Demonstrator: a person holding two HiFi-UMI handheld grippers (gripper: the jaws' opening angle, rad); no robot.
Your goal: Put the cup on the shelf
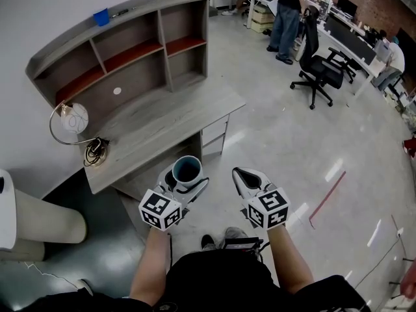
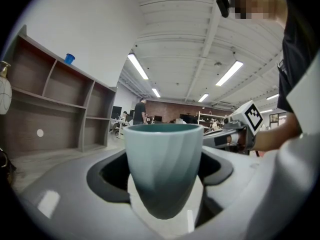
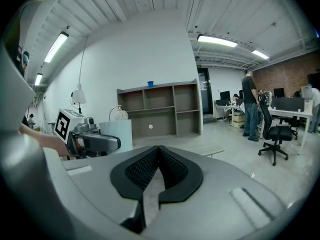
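Cup (image 1: 188, 169) stands upright, gripped by left claw (image 1: 186, 178); right claw (image 1: 242, 174) pinched together, empty, both before the surface (image 1: 162, 123) front edge.

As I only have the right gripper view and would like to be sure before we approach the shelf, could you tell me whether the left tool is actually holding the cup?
Observer: Yes; the left gripper view shows the left tool closed on the cup, which stands upright between its jaws.
Operator: Thank you. Is the cup empty?
Observer: The head view looks down into it: a dark teal inside, nothing visible in it.
Operator: Is anything lying on the desk?
Observer: A dark tangle, seemingly cables, beside the round lamp at its left end.
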